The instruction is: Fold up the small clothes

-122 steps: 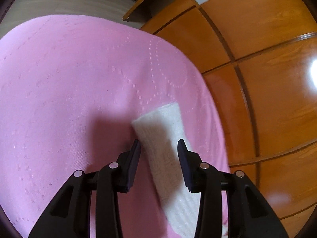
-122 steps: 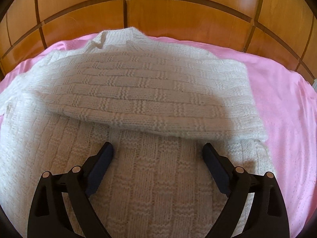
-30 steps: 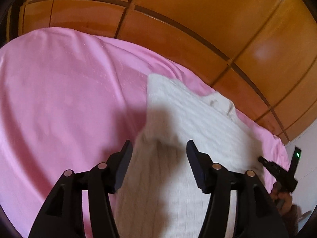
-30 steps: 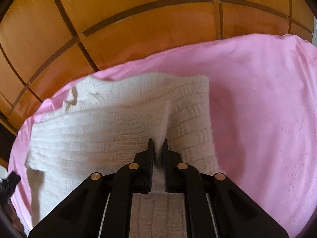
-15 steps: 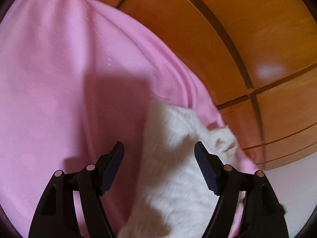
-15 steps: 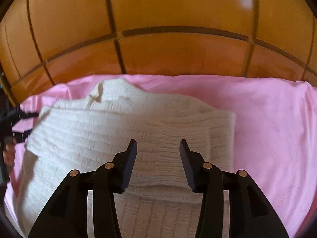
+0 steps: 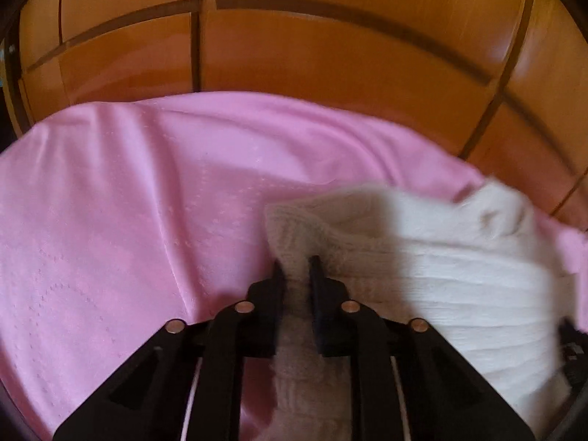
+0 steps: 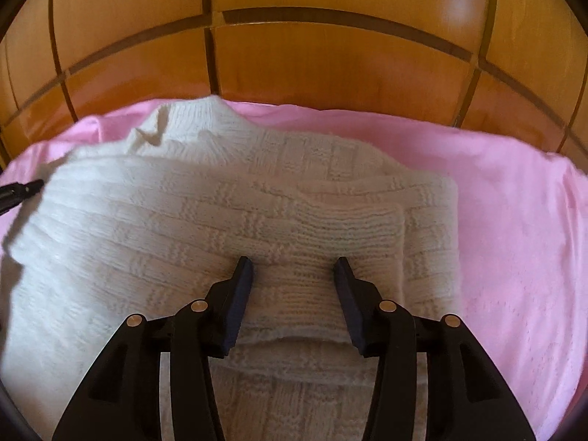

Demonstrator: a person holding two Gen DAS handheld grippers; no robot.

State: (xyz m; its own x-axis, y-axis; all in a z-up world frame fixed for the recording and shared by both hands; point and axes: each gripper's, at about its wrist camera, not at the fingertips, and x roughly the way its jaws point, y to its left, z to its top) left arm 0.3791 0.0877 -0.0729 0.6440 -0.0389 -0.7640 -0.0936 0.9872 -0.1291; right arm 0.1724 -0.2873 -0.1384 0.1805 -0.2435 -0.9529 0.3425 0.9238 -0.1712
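A white knitted sweater lies on the pink sheet, with a sleeve folded across its body. In the left wrist view the sweater fills the lower right. My left gripper is shut on the sweater's left edge, with knit pinched between the jaws. My right gripper is open and empty, jaws wide apart just above the folded sleeve's cuff. The left gripper's tip shows at the left edge of the right wrist view.
The pink sheet covers the surface under the sweater. An orange wooden panelled wall rises directly behind the sheet's far edge; it also shows in the left wrist view.
My left gripper went from open over the sweater's edge to shut on it. My right gripper let go of the sleeve and opened wide; the sleeve now lies flat.
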